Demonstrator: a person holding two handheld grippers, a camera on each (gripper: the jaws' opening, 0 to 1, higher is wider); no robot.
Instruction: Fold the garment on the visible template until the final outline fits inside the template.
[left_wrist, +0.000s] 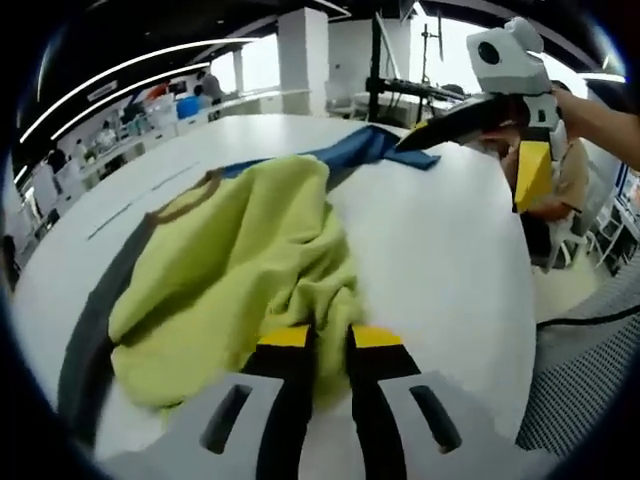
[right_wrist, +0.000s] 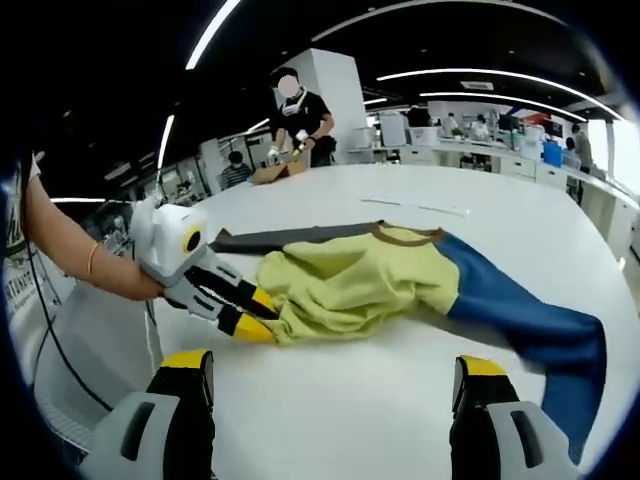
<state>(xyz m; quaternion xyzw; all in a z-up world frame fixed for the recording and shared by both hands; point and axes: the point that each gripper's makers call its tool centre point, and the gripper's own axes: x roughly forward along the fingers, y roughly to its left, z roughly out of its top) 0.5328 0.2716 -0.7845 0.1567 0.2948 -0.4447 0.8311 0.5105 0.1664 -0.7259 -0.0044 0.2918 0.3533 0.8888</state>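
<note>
In the left gripper view, the left hand-held gripper (left_wrist: 328, 338) stands nearest, its two yellow-tipped jaws drawn narrow and pinching the near edge of the yellow-green garment (left_wrist: 250, 265). The garment lies bunched in loose folds on the white surface (left_wrist: 440, 260), partly over a dark grey template (left_wrist: 95, 320) whose strip shows along its left side. Beyond the bunched body, a brown collar and a blue sleeve (left_wrist: 375, 148) stretch away, and the right hand-held gripper (left_wrist: 425, 138) reaches to the sleeve's far end; whether it grips the cloth I cannot tell. In the right gripper view, that gripper's own jaws (right_wrist: 335, 375) stand wide apart over bare surface, with the garment past them and a person (right_wrist: 300, 115) standing at the far edge.
</note>
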